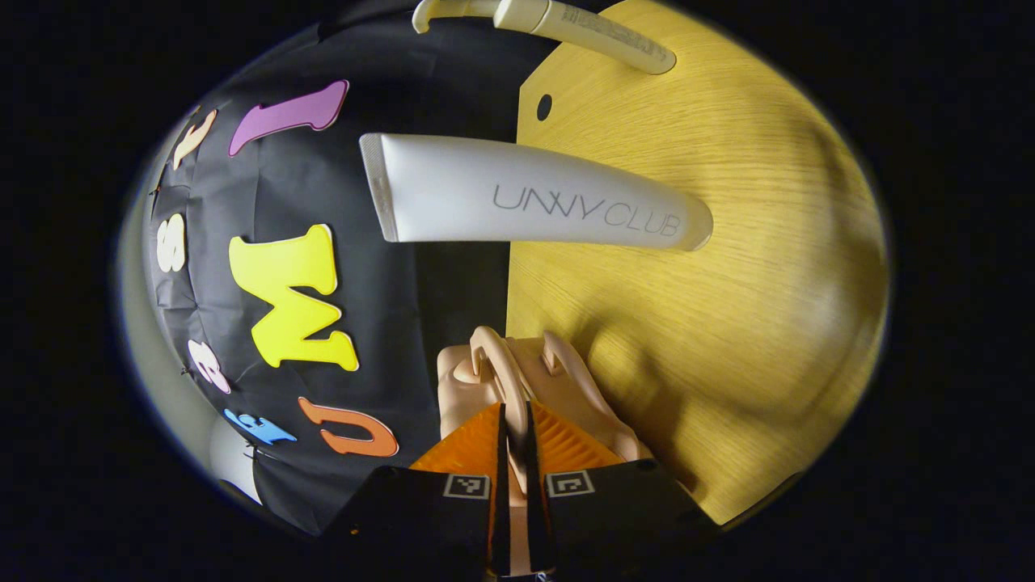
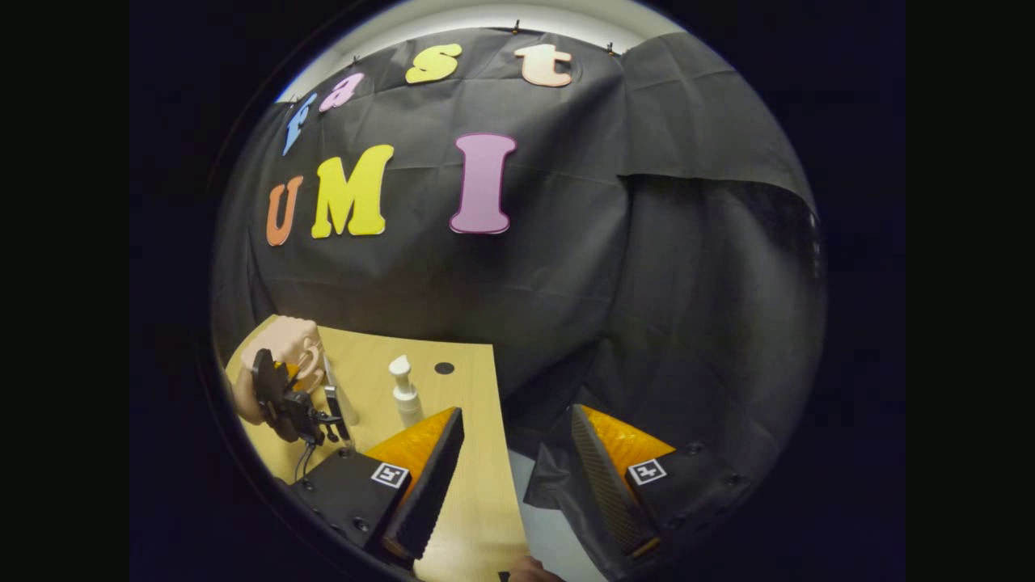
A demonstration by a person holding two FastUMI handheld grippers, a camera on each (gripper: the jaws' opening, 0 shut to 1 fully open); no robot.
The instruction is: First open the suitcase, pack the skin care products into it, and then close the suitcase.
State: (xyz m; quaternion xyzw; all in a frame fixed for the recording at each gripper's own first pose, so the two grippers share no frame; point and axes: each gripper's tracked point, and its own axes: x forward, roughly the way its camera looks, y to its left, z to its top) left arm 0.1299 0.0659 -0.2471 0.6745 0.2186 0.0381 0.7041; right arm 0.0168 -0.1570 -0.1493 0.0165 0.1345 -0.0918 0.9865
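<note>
So the left gripper (image 1: 515,436) has its fingers pinched nearly together on the thin arched handle (image 1: 495,364) of the little peach suitcase (image 1: 558,388). The strap runs right down between the pads, so I'd call that a proper grip. The case sits at the table's far-left edge in the right gripper view, up against the booth's dark cloth wall. From the right gripper view you can see the same thing from a distance: left gripper (image 2: 279,396) sitting on the suitcase (image 2: 279,343) at the far left of the wooden table (image 2: 477,485).

The right gripper (image 2: 517,477) is wide open with nothing between the fingers, hanging over the near table edge.

Handling-wise, my guess: the suitcase looks like a small moulded plastic toy, so light and stiff, with a glossy shell that would slip if you squeezed the body. The handle is the sensible spot, though pulling it may drag the whole case instead of popping the lid, so the free gripper probably wants to brace it.

The skin care stuff is out on the table. The white tube (image 1: 525,200) is soft-walled and smooth, so I'd grab it mid-body, across the flat, not hard. The cream pump bottle (image 1: 582,28), also seen as the pump bottle (image 2: 404,392) standing upright, looks rigid but tippy; take it by the body, below the pump head.
</note>
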